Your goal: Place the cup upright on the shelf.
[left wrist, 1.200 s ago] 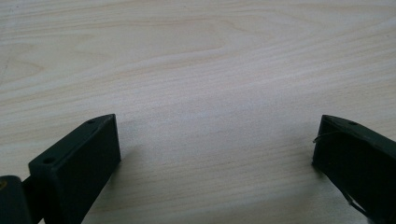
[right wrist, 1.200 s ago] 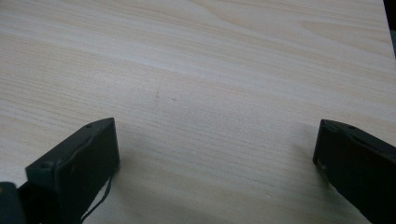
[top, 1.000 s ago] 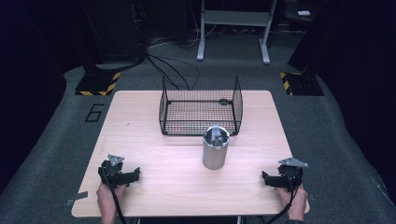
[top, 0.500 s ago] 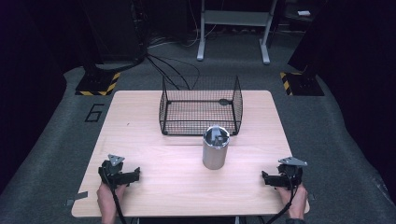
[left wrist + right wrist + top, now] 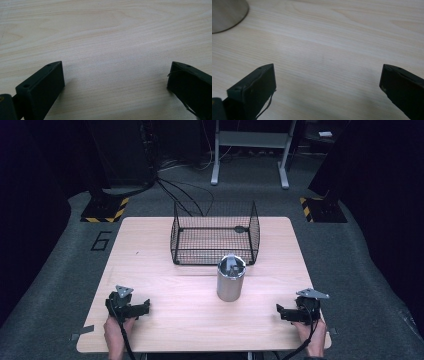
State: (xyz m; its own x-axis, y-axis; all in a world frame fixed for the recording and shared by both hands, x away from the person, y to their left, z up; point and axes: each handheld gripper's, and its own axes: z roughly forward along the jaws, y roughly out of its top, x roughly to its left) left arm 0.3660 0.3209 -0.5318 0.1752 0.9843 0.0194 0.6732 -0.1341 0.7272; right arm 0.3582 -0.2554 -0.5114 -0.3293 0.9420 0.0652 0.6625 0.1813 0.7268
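Observation:
A metal cylinder can (image 5: 231, 278) stands upright near the middle of the wooden table (image 5: 165, 250), just in front of a black wire basket (image 5: 215, 234). My left gripper (image 5: 145, 307) rests on the table at the front left, held by a hand, jaws wide apart over bare wood (image 5: 115, 67). My right gripper (image 5: 279, 312) rests at the front right, also held by a hand, and stands open with nothing between its jaws. The can's base (image 5: 227, 13) shows at the top left corner of the right gripper view.
The basket sits at the back centre of the table and looks to hold a small dark thing (image 5: 241, 228) near its far right. Dark floor with cables, stand legs and yellow-black striped feet (image 5: 102, 211) surrounds the table.

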